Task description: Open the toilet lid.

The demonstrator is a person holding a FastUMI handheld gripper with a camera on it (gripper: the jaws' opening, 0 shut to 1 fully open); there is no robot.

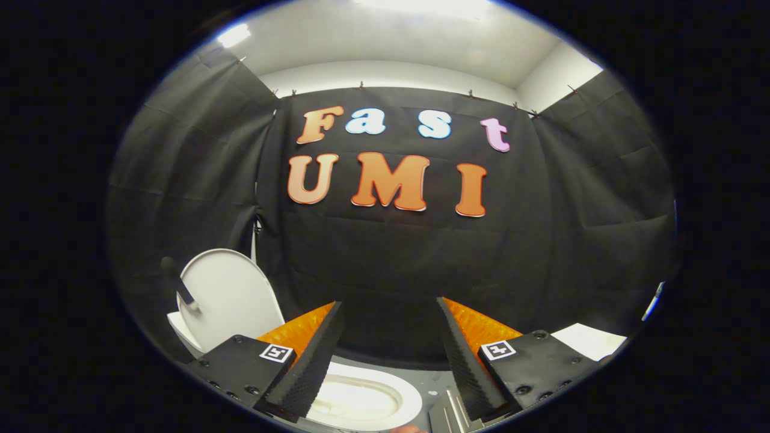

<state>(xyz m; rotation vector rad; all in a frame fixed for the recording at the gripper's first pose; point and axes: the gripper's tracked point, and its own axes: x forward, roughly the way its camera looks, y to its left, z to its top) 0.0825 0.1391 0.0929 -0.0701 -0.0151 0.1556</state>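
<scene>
Gripper view: ribbed fingers (313,361) apart, oval lid (231,297) raised.

The white, rounded, smooth plastic toilet lid (231,297) stands raised, close to upright, its broad pale face turned toward the camera. It sits off to the left of the gripper's left finger, which partly covers its lower edge. A dark, slim handle-like piece (183,291) crosses its left side; what that piece is cannot be told. Below and between the two fingers lies the white, glossy oval toilet bowl (361,400), uncovered, its rim (409,394) curving round a bright hollow. Lid and bowl sit apart from the fingers, touched by neither.
</scene>
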